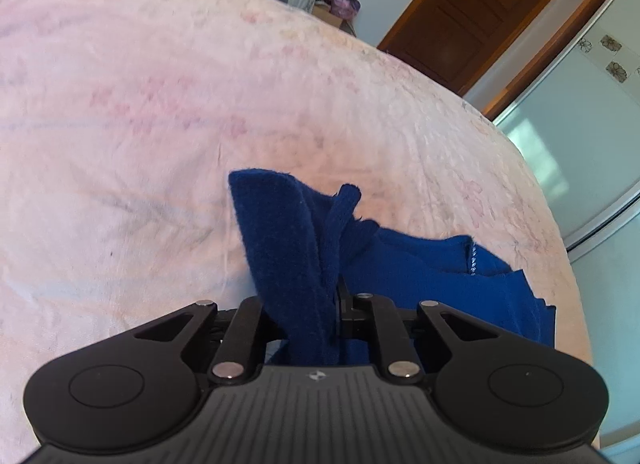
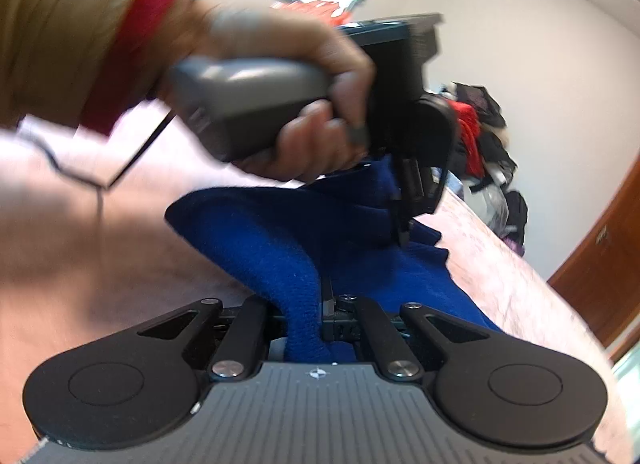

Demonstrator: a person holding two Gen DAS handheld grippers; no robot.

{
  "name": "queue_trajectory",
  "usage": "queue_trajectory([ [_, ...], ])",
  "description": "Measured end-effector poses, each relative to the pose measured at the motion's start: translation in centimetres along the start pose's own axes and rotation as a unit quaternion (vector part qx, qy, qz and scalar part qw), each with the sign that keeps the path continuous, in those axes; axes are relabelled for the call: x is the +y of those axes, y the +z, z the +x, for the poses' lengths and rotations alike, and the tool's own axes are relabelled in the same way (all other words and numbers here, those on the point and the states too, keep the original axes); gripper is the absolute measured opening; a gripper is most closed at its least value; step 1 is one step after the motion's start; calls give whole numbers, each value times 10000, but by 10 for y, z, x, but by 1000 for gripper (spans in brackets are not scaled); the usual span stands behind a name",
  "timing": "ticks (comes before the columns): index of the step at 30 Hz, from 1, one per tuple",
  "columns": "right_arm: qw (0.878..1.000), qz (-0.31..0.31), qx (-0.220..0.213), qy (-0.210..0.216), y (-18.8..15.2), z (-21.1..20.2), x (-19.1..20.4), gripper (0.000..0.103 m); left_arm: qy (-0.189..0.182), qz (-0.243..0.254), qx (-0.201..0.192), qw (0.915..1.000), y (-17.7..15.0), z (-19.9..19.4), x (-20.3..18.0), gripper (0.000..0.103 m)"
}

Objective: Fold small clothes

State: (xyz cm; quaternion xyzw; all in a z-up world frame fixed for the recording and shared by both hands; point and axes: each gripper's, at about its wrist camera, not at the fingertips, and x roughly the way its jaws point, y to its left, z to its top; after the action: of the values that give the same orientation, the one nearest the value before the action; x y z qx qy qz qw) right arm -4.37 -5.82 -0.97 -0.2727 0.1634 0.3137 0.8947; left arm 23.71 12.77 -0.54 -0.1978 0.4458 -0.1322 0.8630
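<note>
1. Left wrist view: the left gripper [image 1: 334, 296], at the bottom centre of the frame, has its jaws nearly together, pinching a bunched edge of a blue fleece garment [image 1: 420, 264]. A fold of the cloth stands up between the jaws and rises toward the middle of the frame.
2. The rest of the garment trails to the lower right, lying on a pale pink blanket [image 1: 160, 103] that fills most of the view. This grip probably takes one corner so the cloth can be lifted and laid over.
3. Right wrist view: the right gripper [image 2: 326, 304], bottom centre, is clamped fully on another edge of the same garment, which bulges up just left of centre.
4. Above it, blurred, a hand [image 2: 320, 103] grips the grey handle of the other gripper, whose fingers reach down into the blue cloth at centre right.
5. Two corners appear held, likely so the fold stays even.
6. A brown door [image 1: 480, 3] shows at upper right.
</note>
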Motion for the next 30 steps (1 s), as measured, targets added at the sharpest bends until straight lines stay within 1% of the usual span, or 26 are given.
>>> queue_trajectory([
  [3,9980,619,-141,30,1,-24,-24,3,-30,-97,-139,9999,6,-10,-16,13],
  [5,9941,1064,-222,62,-5,-34,-42,3,-84,-134,-226,9996,9,-16,-29,13],
  [8,9844,1732,-303,100,-17,-53,-70,4,-129,-132,-318,9993,12,-19,-50,13],
  [12,9690,2443,-333,166,-40,-58,-107,5,-308,-164,-364,9987,11,-20,-76,12],
  [16,9610,2741,-347,-49,-64,-73,-121,5,-466,-82,-401,9981,8,-16,-104,11],
  [20,9525,3008,-377,-285,-85,-91,-135,5,-590,139,-359,9975,2,-5,-139,11],
  [26,9370,3444,-400,-438,-117,-86,-164,5,-632,478,-256,9965,-7,18,-185,11],
  [30,9283,3661,-362,-534,-138,-88,-175,5,-631,665,-133,9957,-15,36,-210,11],
])
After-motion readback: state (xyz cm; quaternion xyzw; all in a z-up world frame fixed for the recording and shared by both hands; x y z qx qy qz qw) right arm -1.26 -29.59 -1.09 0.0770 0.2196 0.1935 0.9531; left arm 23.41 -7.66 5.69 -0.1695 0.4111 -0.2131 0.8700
